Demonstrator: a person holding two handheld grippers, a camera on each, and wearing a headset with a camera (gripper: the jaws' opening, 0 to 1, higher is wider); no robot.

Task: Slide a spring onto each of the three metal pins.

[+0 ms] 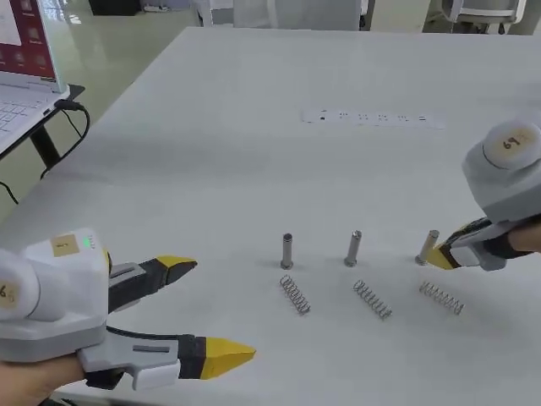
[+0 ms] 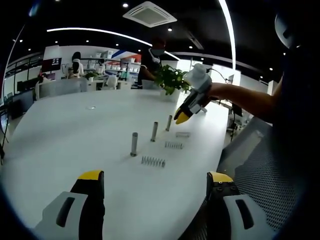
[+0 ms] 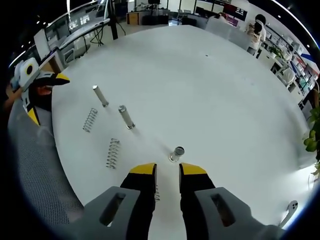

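At the left, the grey-and-black, yellow-tipped left gripper point(image 1: 207, 309) hovers by the near edge of the white table point(image 1: 254, 127). Its jaws are spread wide with nothing between them. To its right, three short silver metal pins stand upright, heads up, in a row running left to right: the left pin point(image 1: 286, 251), middle pin point(image 1: 353, 248) and right pin point(image 1: 428, 247). Just nearer than each pin, a coiled steel wire spring lies flat: the left spring point(image 1: 294, 294), middle spring point(image 1: 372, 299) and right spring point(image 1: 441, 298). Each one's long axis slants from far-left to near-right. At the right, the matching right gripper point(image 1: 438, 256) has its tips just beside the right pin. Its jaws stand a narrow gap apart and hold nothing.
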